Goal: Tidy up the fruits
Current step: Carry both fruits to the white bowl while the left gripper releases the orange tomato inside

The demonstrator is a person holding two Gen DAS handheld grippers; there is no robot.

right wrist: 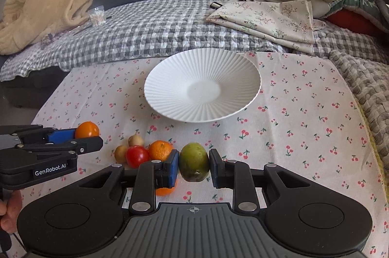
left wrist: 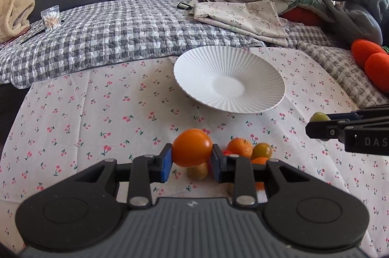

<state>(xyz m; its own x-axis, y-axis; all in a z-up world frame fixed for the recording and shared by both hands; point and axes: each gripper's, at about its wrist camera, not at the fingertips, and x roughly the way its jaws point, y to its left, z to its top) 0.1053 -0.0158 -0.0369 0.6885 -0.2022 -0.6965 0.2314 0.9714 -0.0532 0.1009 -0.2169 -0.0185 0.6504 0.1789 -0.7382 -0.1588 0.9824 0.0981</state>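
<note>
Both tongs are being kept busy: an orange tomato-ish fruit (left wrist: pixel 192 147) is being pinched by the left gripper (left wrist: pixel 190 161), and a green fruit (right wrist: pixel 194 161) is being squeezed between the pads of the right gripper (right wrist: pixel 193 166). Both are being held clear of the cherry-print cloth (right wrist: pixel 304 124), short of the empty white plate (right wrist: pixel 201 88). More fruit is being left in a little pile (right wrist: pixel 143 152) below. Honestly, round smooth skins could get squirted out sideways if they're being gripped off-centre, then rolled off the cloth.
</note>
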